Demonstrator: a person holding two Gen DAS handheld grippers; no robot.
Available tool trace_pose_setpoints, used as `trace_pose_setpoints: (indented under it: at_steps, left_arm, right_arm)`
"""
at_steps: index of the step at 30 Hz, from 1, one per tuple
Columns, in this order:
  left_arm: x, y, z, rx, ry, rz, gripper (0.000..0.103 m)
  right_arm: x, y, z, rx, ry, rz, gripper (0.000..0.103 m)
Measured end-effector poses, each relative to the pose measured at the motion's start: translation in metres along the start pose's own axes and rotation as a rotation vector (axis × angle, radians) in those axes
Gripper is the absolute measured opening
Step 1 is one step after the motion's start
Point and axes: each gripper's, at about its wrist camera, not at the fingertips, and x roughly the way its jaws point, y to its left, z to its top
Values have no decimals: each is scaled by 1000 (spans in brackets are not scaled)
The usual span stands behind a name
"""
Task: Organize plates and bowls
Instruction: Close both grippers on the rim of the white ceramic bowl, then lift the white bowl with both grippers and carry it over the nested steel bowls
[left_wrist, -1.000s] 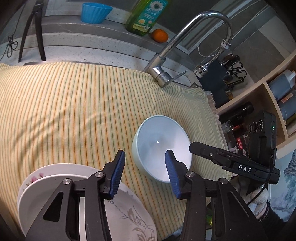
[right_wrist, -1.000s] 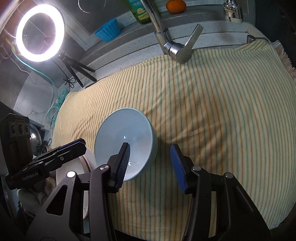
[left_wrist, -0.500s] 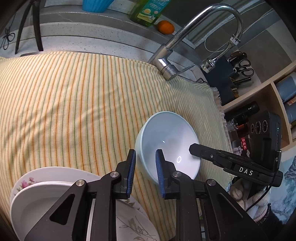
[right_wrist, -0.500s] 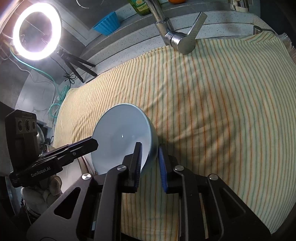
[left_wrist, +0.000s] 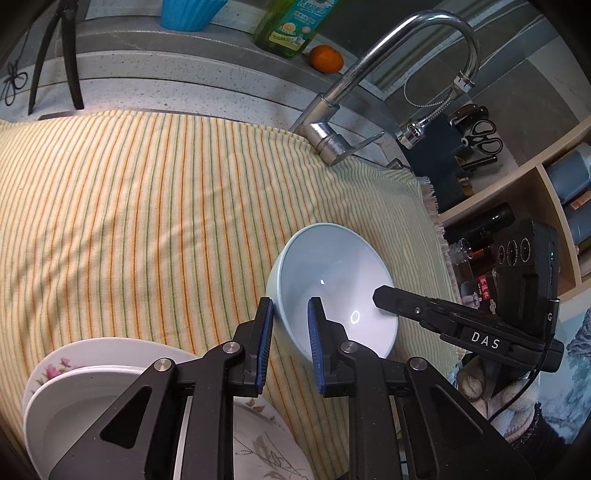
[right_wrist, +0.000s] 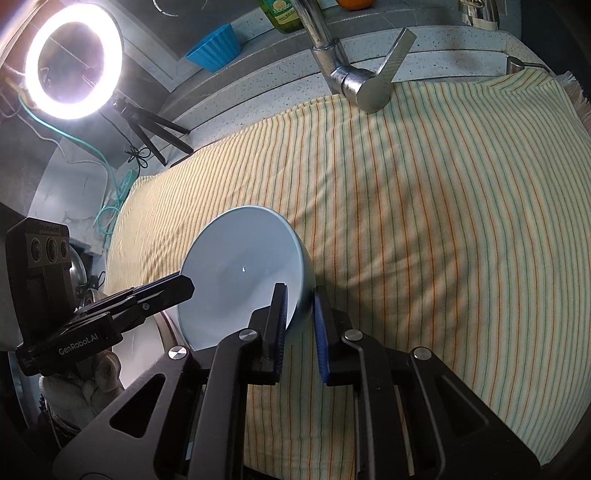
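A pale blue bowl (left_wrist: 332, 280) sits tilted over the striped cloth (left_wrist: 147, 206). My left gripper (left_wrist: 290, 315) is shut on its left rim. My right gripper (right_wrist: 300, 306) is shut on its opposite rim; the bowl also shows in the right wrist view (right_wrist: 240, 273). A stack of white plates (left_wrist: 66, 398), one with a floral print, lies at the lower left under my left gripper.
A chrome faucet (left_wrist: 369, 74) stands behind the cloth. A blue cup (left_wrist: 188, 14), a green soap bottle (left_wrist: 291, 26) and an orange (left_wrist: 325, 59) sit on the back ledge. A ring light (right_wrist: 74, 59) stands far left. Shelves with bottles (left_wrist: 535, 206) are right.
Both grippers went from open to shut on the bowl's rim, one on each side. The bowl has tilted and shifted slightly between them.
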Motion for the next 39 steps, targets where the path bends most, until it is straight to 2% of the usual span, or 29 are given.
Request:
trace_pose_setpoints:
  at_steps: [11,19,28,39]
  left_arm:
    - [-41,1,-1,5,-74,-9,17]
    - [-84,11,-9,-11,-148,-4,17]
    - [-129,34,-25,-48,-216,21,17]
    - [-182,76,-50,-123,-290,57,17]
  right_arm:
    - [-21,31,5,-39,-37,27,14]
    - [-32,72,4,-94,-58,60,14]
    - [-31,126,-2,-169,-63,90,14]
    - [-10,195,-14,-263,-25,128,14]
